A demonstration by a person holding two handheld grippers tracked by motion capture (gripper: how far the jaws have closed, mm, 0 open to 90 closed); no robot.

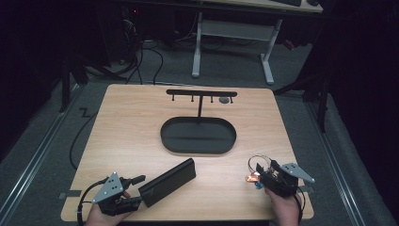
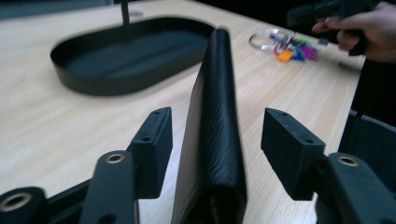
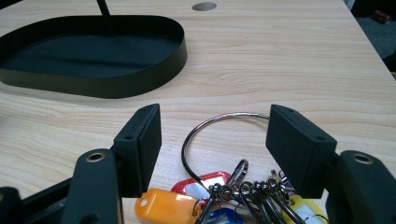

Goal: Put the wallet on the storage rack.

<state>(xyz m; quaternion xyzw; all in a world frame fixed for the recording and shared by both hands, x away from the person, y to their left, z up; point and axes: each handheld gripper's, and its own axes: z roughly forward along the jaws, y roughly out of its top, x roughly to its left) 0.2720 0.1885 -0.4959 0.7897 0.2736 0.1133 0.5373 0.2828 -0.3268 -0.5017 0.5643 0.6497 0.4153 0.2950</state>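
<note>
Between the spread jaws of the left gripper [image 2: 217, 140] stands a black wallet [image 2: 215, 121] on edge, ungripped. Right gripper [image 3: 212, 140], jaws wide, straddles the key ring [image 3: 224, 154] with coloured tags. Likely step: pre-grasp on both. Next: close, lift, carry toward black oval tray [image 1: 197, 136] beneath hook stand [image 1: 201, 93].

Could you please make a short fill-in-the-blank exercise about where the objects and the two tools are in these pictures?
1. The black wallet lies between the open jaws of the ____ tool.
2. The key ring with coloured tags lies between the open jaws of the ____ tool.
3. The oval tray in the middle of the table is ____ in colour.
4. The tag nearest the right tool's left jaw is ____.

Missing words: left; right; black; orange
</note>
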